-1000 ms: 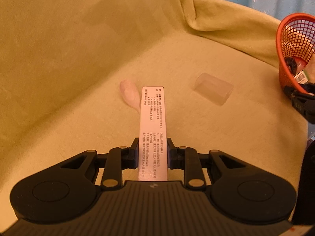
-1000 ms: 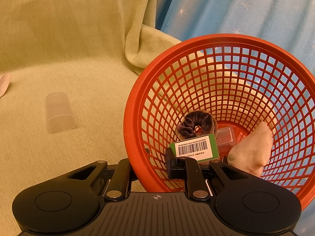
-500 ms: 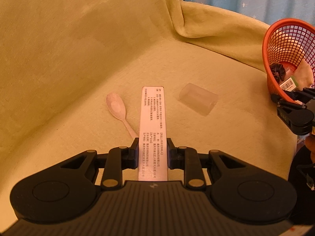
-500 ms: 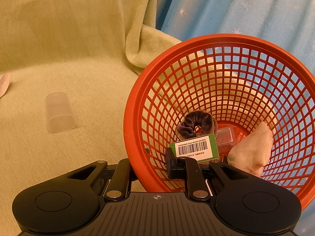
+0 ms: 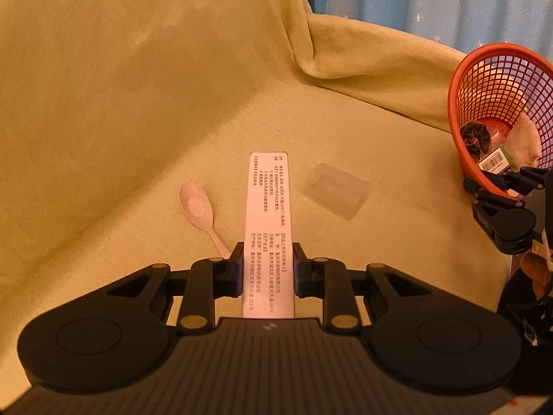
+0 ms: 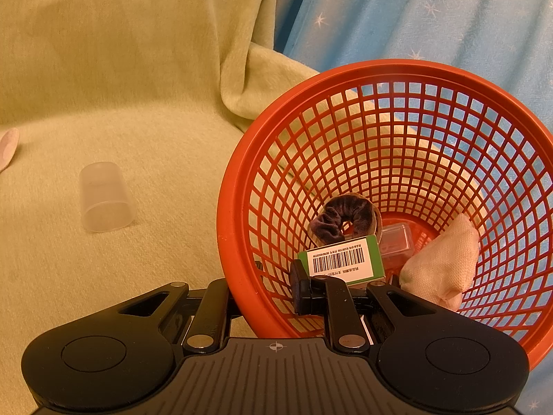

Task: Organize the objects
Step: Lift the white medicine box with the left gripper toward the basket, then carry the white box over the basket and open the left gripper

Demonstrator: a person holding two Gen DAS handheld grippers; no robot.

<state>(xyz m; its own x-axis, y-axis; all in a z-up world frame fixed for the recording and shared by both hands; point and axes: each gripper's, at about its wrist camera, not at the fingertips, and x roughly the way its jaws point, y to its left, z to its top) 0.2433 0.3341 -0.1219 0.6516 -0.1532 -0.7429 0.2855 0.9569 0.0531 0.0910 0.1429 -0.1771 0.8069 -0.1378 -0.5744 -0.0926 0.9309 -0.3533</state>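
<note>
Your left gripper (image 5: 265,269) clamps the white printed box (image 5: 268,228), which juts forward between its fingers; your right gripper (image 6: 262,297) pinches the orange basket (image 6: 238,186) rim.

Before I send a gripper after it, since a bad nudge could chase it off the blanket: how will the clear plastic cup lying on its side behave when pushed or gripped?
The clear cup lies on its side, so a nudge would probably roll it, curving because it tapers. Its thin translucent wall suggests it is light and may flex in a hard grip. The plush blanket should damp rolling.
</note>
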